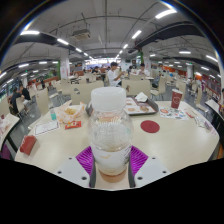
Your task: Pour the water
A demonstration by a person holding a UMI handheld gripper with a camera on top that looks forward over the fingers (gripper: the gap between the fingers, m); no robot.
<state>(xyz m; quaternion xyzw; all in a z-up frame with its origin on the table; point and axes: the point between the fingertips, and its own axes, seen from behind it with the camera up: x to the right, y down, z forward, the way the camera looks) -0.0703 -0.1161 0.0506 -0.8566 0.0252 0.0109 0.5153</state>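
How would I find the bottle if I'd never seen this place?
Start at the big pale table. At its near edge, between the two fingers of the tool, stands a clear plastic bottle with a white cap. It is the tallest thing there; the red coaster beyond it lies flat.

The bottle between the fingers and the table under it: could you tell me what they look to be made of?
Bottle: likely clear plastic, since you can see through it; its white cap looks like opaque plastic. Table: smooth pale top with a light sheen, perhaps laminate. The gripper is shut on the bottle.
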